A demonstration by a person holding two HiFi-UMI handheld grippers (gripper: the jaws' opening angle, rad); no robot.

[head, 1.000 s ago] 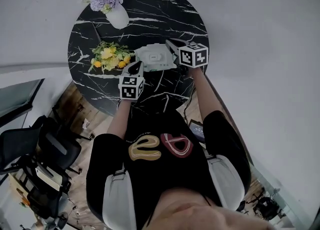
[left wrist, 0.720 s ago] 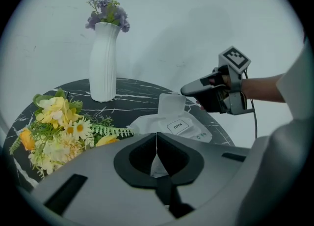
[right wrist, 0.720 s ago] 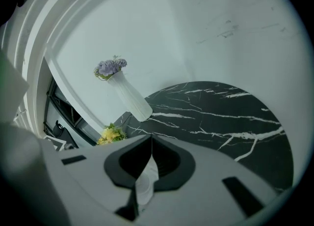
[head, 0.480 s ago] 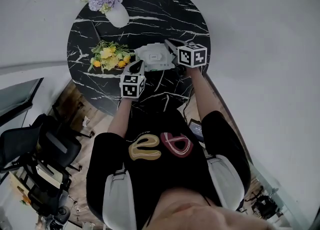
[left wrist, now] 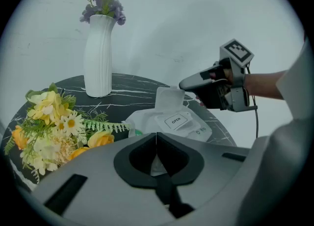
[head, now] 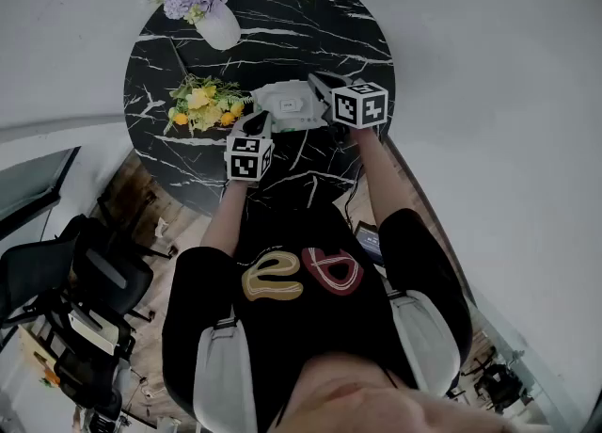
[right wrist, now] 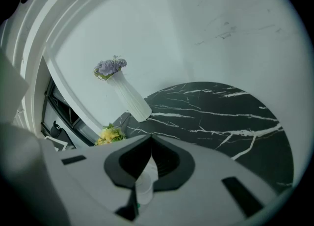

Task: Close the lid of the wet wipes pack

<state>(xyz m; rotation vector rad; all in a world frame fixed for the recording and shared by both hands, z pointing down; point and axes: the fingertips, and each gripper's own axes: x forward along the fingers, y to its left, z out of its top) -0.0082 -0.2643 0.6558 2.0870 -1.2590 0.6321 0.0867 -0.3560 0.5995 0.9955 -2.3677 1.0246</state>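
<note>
I see the soft white plastic wet wipes pack (head: 285, 107) lying flat on the round black marble table (head: 320, 26), a little toward 4 o'clock from the tabletop's middle. In the left gripper view a rounded flap marked OPEN (left wrist: 175, 120) lies on its top face, and an upright white sheet (left wrist: 168, 98) rises at the pack's far side. The right gripper (left wrist: 184, 83) comes in from the pack's 3 o'clock, with its claw pressed together and its tips at that sheet's top edge. I cannot tell whether it nips the sheet. The left gripper (left wrist: 156, 136) sits at the pack's 7 o'clock, with its claw also pressed together and the white wrapper just beyond its tips. I cannot tell whether they touch. A loose bunch of yellow and white flowers (head: 201, 107) lies at the pack's 9 o'clock. A ribbed white vase of lilac flowers (head: 220, 32) stands upright near the table's 11 o'clock rim.
</note>
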